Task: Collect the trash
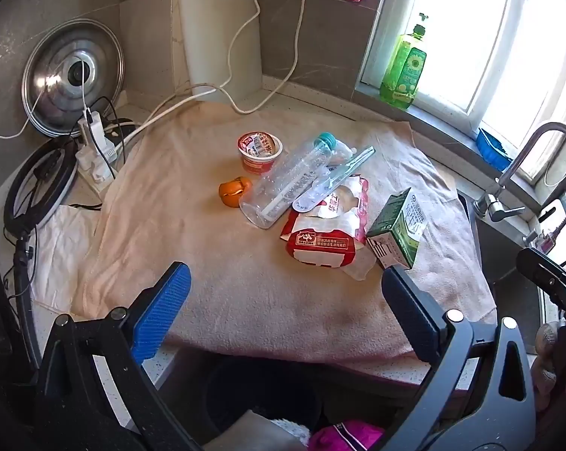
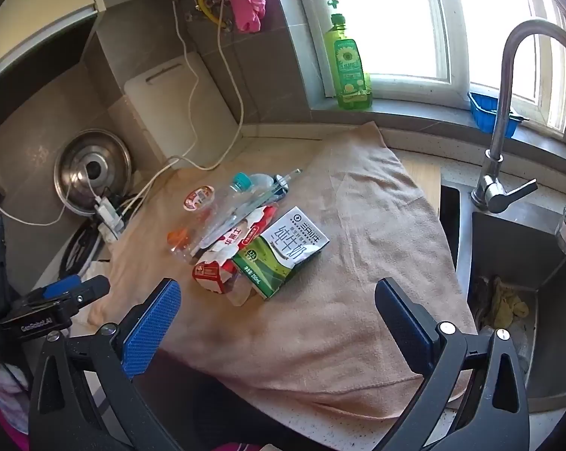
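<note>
Trash (image 1: 309, 195) lies in a loose cluster on a peach towel (image 1: 215, 282) spread over the counter (image 2: 448, 180), about mid-towel and toward the back edge.

Items in the cluster:
- Clear plastic bottle (image 1: 290, 180) with teal cap, on its side, cap toward the window.
- Red-and-white cup (image 1: 259, 151) with peeled foil lid, upright, just behind the bottle.
- Orange peel (image 1: 234, 191), touching or just beside the bottle's base; cannot tell which.
- Red-and-white snack wrapper (image 1: 326, 231), flat, partly under the bottle.
- Clear sleeve with a straw-like stick (image 1: 333, 180) lying across bottle and wrapper.
- Green-and-white milk carton (image 2: 283, 251), tipped over, against the wrapper on the sink side.

Left gripper (image 1: 283, 300): jaws wide apart, nothing between them, hovering over the towel's front edge, angled down at the cluster. Well apart from all items.

Right gripper (image 2: 279, 312): jaws wide apart, empty, over the front edge of the towel, carton just ahead of it but not touching.

Surroundings: sink (image 2: 515, 263) at the counter's right end with a curved faucet (image 2: 504, 112); green soap bottle (image 2: 348, 64) on the windowsill. White cutting board (image 1: 222, 37) leans on the back wall. Steel pot lid (image 1: 72, 75) leans in the back-left corner, with white cables (image 1: 245, 34) and a power strip (image 1: 95, 150) beside it. Dark bin (image 1: 260, 394) below the counter's front edge.
</note>
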{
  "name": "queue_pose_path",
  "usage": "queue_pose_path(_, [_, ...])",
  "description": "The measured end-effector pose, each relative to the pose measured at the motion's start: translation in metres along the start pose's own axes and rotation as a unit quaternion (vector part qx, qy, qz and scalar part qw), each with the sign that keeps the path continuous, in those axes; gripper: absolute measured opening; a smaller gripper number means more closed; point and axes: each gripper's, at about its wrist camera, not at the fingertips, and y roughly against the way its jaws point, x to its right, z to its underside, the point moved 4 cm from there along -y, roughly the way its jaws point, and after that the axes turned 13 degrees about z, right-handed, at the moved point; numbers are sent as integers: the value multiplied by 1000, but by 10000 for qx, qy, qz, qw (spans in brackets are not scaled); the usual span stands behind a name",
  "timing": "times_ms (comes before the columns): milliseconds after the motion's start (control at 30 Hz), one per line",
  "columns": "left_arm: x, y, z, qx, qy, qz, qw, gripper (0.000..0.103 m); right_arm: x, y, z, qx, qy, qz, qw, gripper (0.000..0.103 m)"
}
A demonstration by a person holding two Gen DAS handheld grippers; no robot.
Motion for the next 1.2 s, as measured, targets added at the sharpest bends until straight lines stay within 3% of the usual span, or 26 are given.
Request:
queue_pose_path(267, [7,6,5,219,-106,-41,9997,103,-7,-1,1,-27,109,-41,9999,102])
queue_pose_path(667, [9,9,-5,118,-60,-15,9999,103,-3,1,-5,124,-11,38,9999,102])
queue_pose_path(1200, [8,8,-5,115,-82,-23,9999,103,1,-6,1,-15,-186,-123,9998,102])
